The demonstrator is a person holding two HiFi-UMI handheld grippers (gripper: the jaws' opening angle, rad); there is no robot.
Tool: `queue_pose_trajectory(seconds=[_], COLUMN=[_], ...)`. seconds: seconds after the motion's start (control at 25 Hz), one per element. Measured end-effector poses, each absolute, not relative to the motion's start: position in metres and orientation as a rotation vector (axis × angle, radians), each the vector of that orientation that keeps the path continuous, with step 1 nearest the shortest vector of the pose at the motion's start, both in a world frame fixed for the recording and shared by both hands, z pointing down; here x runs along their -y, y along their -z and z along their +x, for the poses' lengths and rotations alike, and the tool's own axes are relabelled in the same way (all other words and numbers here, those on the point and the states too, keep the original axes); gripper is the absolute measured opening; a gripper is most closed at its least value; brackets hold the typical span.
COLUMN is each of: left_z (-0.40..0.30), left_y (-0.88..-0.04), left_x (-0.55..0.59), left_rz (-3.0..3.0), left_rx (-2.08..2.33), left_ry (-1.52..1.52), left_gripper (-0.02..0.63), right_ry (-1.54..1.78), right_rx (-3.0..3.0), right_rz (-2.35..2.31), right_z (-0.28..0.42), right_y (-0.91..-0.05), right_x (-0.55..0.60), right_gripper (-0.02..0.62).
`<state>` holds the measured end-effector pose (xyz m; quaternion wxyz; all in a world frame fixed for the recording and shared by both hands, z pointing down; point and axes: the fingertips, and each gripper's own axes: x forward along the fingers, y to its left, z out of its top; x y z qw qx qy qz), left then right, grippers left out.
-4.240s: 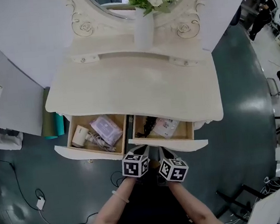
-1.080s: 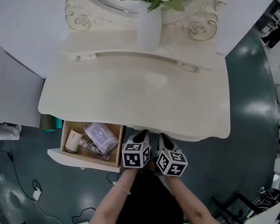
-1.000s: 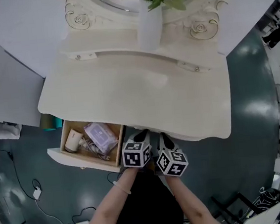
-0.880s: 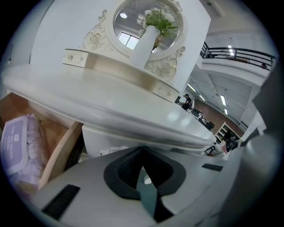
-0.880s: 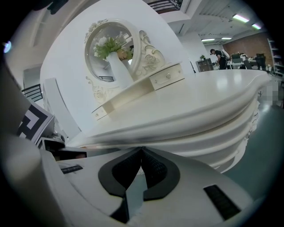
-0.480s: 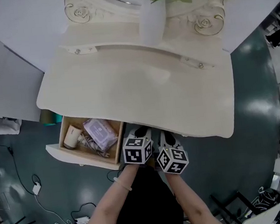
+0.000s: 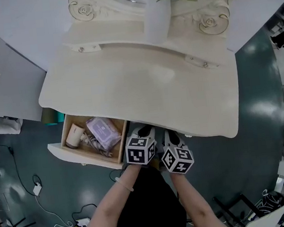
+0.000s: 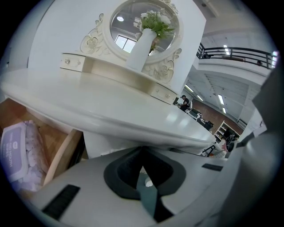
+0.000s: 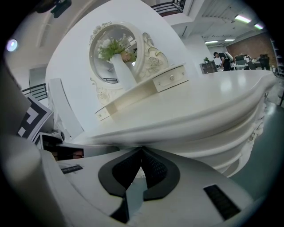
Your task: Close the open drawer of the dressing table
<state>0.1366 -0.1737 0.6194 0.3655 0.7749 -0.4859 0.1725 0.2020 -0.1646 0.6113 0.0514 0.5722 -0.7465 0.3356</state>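
Cream desk (image 7: pixel 139 85) with its left drawer (image 7: pixel 81 154) pulled out.
My left gripper (image 7: pixel 144 132) and right gripper (image 7: pixel 171 133) sit side by side at the desk's front edge, just right of that drawer, fingers of each pressed together on nothing. A purple packet (image 7: pixel 103 131) lies in the drawer.

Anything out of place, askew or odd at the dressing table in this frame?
Only the left drawer: it stands pulled out from under the dressing table top, with a purple pack lying in it. Nothing looks spilled, tipped or damaged.
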Motion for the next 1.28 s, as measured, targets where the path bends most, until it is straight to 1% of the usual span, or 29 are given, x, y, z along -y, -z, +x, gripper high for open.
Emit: queue_pose_trajectory(seconds=[0.28,0.48,0.8,1.04,1.28], left_z=[0.134,0.135,0.134,0.134,0.147], left_y=[-0.611,-0.594,-0.557,-0.526,-0.493], left_x=[0.153,0.13,0.096,0.078,0.06], left_rz=[1.988,2.026,2.128,2.144,2.211], left_rx=[1.228,1.209,1.204,1.264,1.293], left_ry=[-0.388,-0.344,-0.262,-0.182,-0.11], left_gripper=[0.026,0.026,0.025,0.025,0.025], right_ry=[-1.003,-1.047,-1.011,-0.938,-0.982], right_rx=[2.32,2.335,2.47,2.6,2.711], right_rz=[1.664,1.692,1.73,1.687,1.658], right_z=[0.189,0.187,0.199,0.195,0.197], right_y=[-0.605,-0.595,-0.547,-0.51,-0.479], right_x=[0.147,0.124,0.091,0.074,0.055], right_gripper=[0.015,0.015,0.015,0.015,0.015])
